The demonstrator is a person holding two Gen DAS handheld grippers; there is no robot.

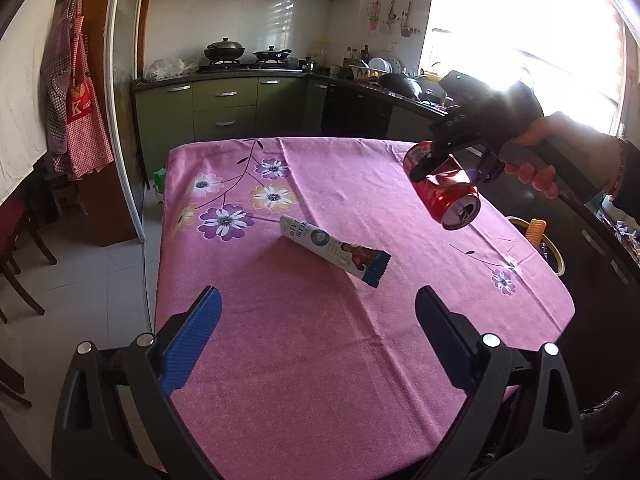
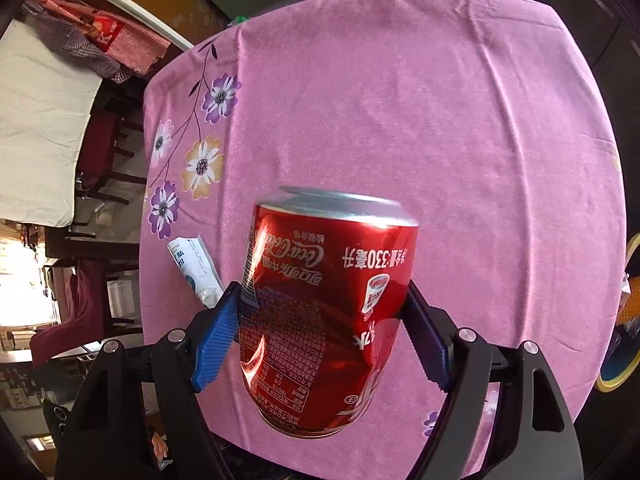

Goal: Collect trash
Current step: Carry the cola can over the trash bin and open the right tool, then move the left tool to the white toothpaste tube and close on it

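Observation:
My right gripper [image 2: 324, 300] is shut on a dented red Coca-Cola can [image 2: 320, 312] and holds it in the air above the pink flowered tablecloth [image 2: 440, 120]. In the left wrist view the can [image 1: 444, 192] hangs over the table's right side, held by the right gripper [image 1: 434, 160]. A white and blue snack wrapper [image 1: 336, 252] lies flat near the middle of the table; part of it [image 2: 196, 268] shows left of the can. My left gripper [image 1: 316, 304] is open and empty, above the near part of the table, short of the wrapper.
A yellow-rimmed bin [image 1: 548, 252] with trash stands beside the table's right edge; its rim [image 2: 624, 360] shows at the far right. Dark chairs [image 1: 16, 272] stand left of the table. Kitchen counters [image 1: 240, 80] lie beyond the far edge.

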